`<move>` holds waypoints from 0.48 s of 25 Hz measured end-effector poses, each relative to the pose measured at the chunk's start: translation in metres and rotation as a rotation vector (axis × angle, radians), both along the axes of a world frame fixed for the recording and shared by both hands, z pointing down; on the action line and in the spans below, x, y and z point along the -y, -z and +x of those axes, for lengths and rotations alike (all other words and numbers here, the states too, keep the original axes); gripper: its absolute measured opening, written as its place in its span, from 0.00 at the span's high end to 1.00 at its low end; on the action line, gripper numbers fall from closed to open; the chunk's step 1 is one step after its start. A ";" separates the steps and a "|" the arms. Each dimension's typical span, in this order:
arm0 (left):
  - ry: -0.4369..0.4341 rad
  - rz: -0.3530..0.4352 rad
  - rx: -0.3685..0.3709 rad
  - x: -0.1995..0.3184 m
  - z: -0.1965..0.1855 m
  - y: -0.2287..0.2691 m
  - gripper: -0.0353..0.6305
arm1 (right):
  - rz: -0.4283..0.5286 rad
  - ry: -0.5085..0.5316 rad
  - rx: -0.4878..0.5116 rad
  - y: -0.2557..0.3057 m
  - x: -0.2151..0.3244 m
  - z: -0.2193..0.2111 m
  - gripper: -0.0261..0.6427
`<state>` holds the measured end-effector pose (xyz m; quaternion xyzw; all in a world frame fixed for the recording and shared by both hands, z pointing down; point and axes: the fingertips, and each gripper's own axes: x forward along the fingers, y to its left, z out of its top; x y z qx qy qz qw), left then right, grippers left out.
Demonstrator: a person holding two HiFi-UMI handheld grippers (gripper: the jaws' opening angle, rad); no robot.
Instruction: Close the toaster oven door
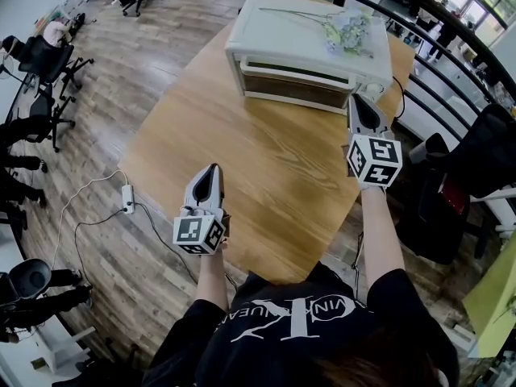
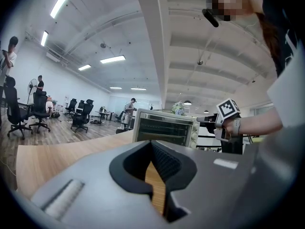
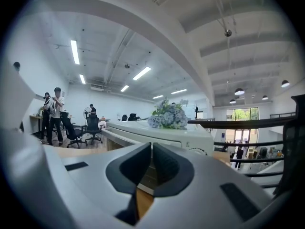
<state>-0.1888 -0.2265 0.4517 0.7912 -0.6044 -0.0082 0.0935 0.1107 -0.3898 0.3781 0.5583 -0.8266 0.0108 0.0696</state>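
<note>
A white toaster oven (image 1: pixel 306 51) stands at the far end of the wooden table (image 1: pixel 242 176), its glass door (image 1: pixel 292 85) upright against the front. A bunch of pale blue flowers (image 1: pixel 348 29) lies on its top. My right gripper (image 1: pixel 355 97) is shut and empty, its tips close to the oven's front right corner. The right gripper view shows the oven (image 3: pixel 164 133) and flowers (image 3: pixel 167 116) just beyond the shut jaws (image 3: pixel 151 146). My left gripper (image 1: pixel 213 168) is shut and empty over the table's near part, well short of the oven (image 2: pixel 164 128).
A black chair (image 1: pixel 451 192) stands right of the table, and a dark railing (image 1: pixel 451 22) runs behind it. A white power strip (image 1: pixel 127 198) with cables lies on the wooden floor at left. Office chairs (image 1: pixel 48 63) and people fill the far left.
</note>
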 end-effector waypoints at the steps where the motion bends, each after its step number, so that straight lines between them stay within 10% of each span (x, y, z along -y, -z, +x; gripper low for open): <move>1: -0.006 0.002 0.000 0.001 0.002 0.001 0.93 | 0.000 0.000 0.001 0.000 -0.004 0.002 0.93; 12: -0.062 0.033 0.003 0.009 0.019 0.013 0.93 | 0.011 0.004 0.021 0.001 -0.050 0.021 0.93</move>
